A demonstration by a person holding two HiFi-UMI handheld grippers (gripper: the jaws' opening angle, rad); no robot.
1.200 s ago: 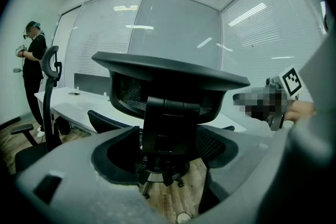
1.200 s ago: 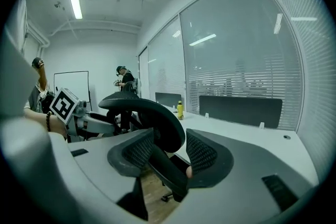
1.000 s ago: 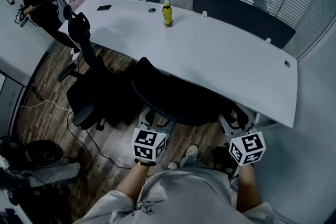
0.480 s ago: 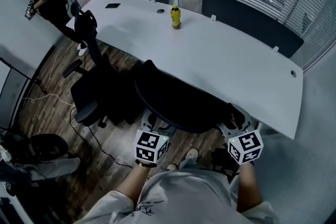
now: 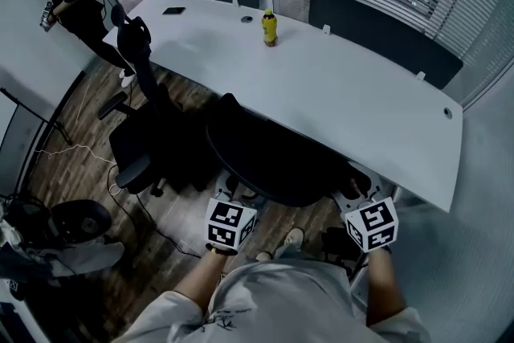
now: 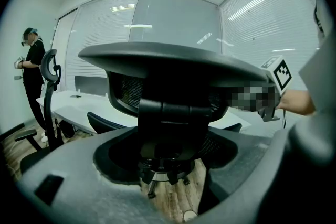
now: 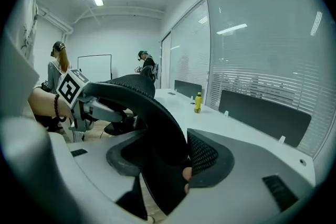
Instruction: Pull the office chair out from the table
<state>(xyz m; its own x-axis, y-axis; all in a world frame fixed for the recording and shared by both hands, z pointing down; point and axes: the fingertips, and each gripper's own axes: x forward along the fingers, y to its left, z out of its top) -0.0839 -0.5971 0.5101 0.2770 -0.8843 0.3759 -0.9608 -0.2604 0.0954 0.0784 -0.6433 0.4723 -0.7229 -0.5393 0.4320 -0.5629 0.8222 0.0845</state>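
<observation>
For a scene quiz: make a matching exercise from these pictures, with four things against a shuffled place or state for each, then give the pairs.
Things
1. bottle
2. office chair
3. second chair
4. dark flat object

Places or states
A. on the wood floor, off the left end of the table in the head view
B. lying flat near the table's far left corner
C. back rim between the jaws of the right gripper
D. upright on the table's far side

Pairs: 1-D, 2-C, 3-A, 4-B
</observation>
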